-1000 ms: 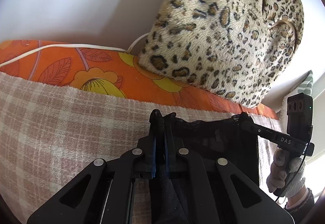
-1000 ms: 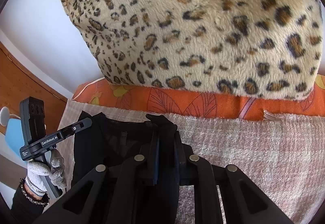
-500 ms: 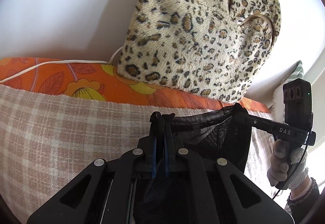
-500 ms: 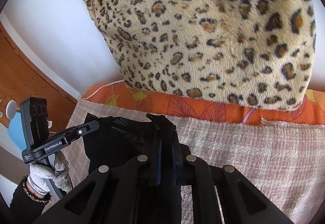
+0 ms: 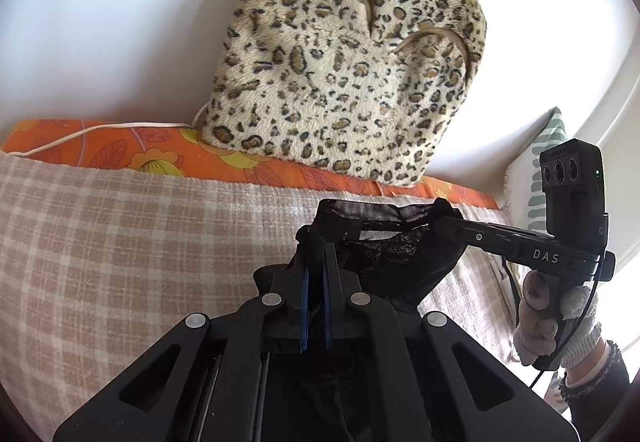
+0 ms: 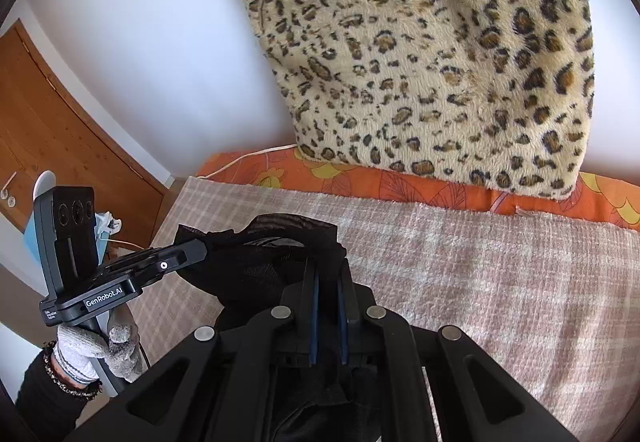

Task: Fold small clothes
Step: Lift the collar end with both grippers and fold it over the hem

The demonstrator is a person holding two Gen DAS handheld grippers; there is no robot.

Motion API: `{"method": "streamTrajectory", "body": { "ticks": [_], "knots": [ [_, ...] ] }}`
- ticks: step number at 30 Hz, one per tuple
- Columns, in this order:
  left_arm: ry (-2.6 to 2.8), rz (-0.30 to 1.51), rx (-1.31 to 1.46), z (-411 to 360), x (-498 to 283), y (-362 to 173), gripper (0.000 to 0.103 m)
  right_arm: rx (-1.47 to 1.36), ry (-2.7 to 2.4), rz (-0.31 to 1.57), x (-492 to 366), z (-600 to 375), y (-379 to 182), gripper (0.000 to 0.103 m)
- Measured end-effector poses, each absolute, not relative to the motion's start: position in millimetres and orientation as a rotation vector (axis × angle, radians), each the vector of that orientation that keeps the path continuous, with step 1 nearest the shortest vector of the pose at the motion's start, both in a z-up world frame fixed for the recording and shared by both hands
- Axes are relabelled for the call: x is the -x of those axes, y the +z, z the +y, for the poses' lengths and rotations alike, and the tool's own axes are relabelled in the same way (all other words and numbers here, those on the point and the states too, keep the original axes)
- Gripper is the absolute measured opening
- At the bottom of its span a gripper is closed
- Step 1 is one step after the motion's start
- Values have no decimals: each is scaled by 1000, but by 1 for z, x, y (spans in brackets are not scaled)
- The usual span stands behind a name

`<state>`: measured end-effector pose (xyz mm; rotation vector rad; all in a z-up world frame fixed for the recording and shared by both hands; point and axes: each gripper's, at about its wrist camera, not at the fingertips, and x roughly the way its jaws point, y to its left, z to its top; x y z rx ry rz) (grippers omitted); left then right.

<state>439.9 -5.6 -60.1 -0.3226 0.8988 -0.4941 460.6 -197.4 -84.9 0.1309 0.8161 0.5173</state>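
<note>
Where both hand-held grippers pinch it, black sheer garment (image 5: 394, 262), bunched, sagging.

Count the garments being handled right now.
1: a black garment held up over the checked blanket, one end pinched in the left hand-held gripper, the other in the right hand-held gripper. More could lie hidden below the frame.

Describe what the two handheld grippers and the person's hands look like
Both grippers are matte black with blue finger pads and silver rivets. The left gripper reads GenRobot.AI; the right gripper reads DAS and trails a thin black cable. Both hands wear white knit gloves, black sleeves and beaded bracelets.
</note>
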Motion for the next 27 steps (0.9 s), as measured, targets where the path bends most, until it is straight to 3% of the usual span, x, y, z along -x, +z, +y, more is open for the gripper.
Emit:
{"method": "streamTrajectory", "body": {
  "ticks": [18, 27],
  "knots": [
    [-557, 867, 294, -27, -313, -13, 4, -61, 544, 784, -317, -176, -52, 4],
    [-585, 878, 248, -29, -240, -18, 4, -40, 551, 799, -247, -175, -68, 4]
  ]
}}
